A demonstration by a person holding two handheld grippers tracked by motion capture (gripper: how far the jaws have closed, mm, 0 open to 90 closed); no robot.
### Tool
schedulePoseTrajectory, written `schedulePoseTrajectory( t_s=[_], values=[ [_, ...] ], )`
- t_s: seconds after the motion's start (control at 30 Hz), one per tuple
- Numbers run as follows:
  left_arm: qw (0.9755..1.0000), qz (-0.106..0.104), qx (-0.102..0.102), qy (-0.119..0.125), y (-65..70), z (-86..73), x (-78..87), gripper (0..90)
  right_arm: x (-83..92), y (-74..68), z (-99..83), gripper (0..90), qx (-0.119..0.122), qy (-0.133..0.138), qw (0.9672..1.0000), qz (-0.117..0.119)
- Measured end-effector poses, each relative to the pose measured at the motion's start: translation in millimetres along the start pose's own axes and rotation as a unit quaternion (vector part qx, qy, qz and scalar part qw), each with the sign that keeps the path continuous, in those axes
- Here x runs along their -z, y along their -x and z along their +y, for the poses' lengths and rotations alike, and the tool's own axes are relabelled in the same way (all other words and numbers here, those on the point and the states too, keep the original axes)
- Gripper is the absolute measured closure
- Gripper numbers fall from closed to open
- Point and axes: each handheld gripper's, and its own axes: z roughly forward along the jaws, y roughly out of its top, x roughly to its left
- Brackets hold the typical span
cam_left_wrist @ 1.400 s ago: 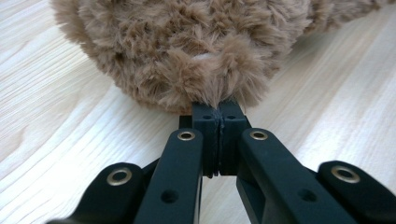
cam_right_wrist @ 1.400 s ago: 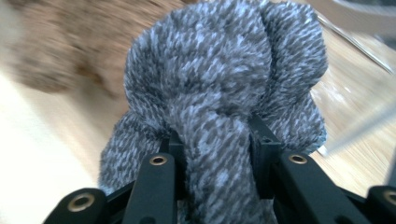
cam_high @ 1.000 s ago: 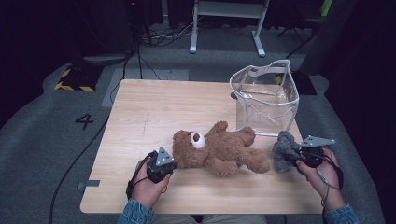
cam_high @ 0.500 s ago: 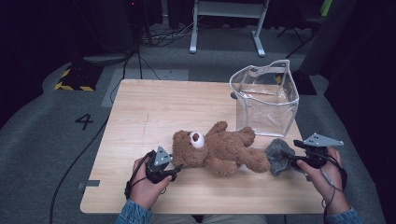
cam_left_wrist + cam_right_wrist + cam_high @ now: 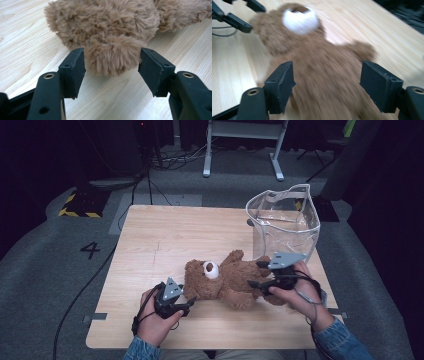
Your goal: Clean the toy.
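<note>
A brown teddy bear with a white muzzle lies on its back near the front of the wooden table. My left gripper rests at the bear's head end. In the left gripper view it is open, its jaws on either side of a round furry lobe of the bear, apart from the fur. My right gripper hovers over the bear's lower body. In the right gripper view it stands open, straddling the blurred belly.
A clear plastic bag stands upright and open at the table's right side, just behind my right hand. The far and left parts of the tabletop are bare wood. A black cable runs over the floor to the left.
My right gripper has swung left from a grey soft thing at the table's right edge to over the bear's legs. The left gripper has edged closer to the bear's head.
</note>
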Motion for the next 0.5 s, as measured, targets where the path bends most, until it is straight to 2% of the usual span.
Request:
schedulePoseTrajectory(
  t_s=[0.03, 0.1, 0.13, 0.17, 0.2, 0.23, 0.27, 0.33, 0.37, 0.4, 0.47, 0.5],
  values=[
    [0.9999, 0.008, -0.009, -0.001, -1.9, -1.6, 3.2, 37.9, -7.3, -1.4, 4.0, 26.9, -0.001, 0.001, 0.9999, 0.012],
    [1.0, 0.009, 0.001, 0.002, -2.0, -5.6, 6.2, 37.0, -27.0, -1.8, 13.0, 25.3, 0.005, -0.007, 0.9993, 0.036],
    [0.9999, 0.013, 0.0, 0.002, -3.1, -7.9, 8.9, 36.9, -34.4, -0.6, 15.5, 25.0, 0.007, -0.011, 0.9987, 0.049],
    [0.9999, 0.011, 0.004, 0.001, -3.3, -9.3, 10.3, 36.9, -41.7, 1.1, 17.8, 24.9, 0.009, -0.014, 0.9984, 0.054],
    [0.9998, 0.018, 0.0, 0.004, -4.8, -10.9, 12.3, 36.9, -45.1, 2.2, 18.9, 24.3, 0.013, -0.018, 0.9984, 0.051],
    [0.9998, 0.013, 0.014, 0.005, -4.0, -13.0, 13.2, 36.8, -49.0, 4.4, 19.5, 23.0, 0.023, -0.025, 0.9984, 0.046],
    [0.9997, 0.021, 0.007, 0.003, -5.6, -14.3, 15.7, 36.8, -52.8, 7.0, 19.1, 21.9, 0.029, -0.033, 0.9982, 0.04],
    [0.9995, 0.027, 0.012, 0.005, -5.9, -17.9, 19.0, 36.8, -61.9, 13.6, 14.0, 17.3, 0.036, -0.061, 0.9968, 0.037],
    [0.9995, 0.028, 0.017, 0.004, -5.8, -18.9, 20.1, 36.8, -68.5, 14.9, 8.7, 15.0, 0.03, -0.08, 0.9955, 0.041],
    [0.9995, 0.027, 0.017, 0.001, -6.4, -19.8, 21.6, 36.8, -71.8, 15.4, 5.8, 15.0, 0.029, -0.086, 0.9949, 0.044],
    [0.9993, 0.031, 0.02, 0.003, -6.5, -21.4, 23.6, 36.8, -77.6, 12.1, 0.3, 17.3, 0.049, -0.096, 0.9932, 0.044],
    [0.9993, 0.031, 0.02, 0.003, -6.5, -21.4, 23.6, 36.8, -77.6, 12.1, 0.3, 17.3, 0.049, -0.096, 0.9932, 0.044]
  ],
)
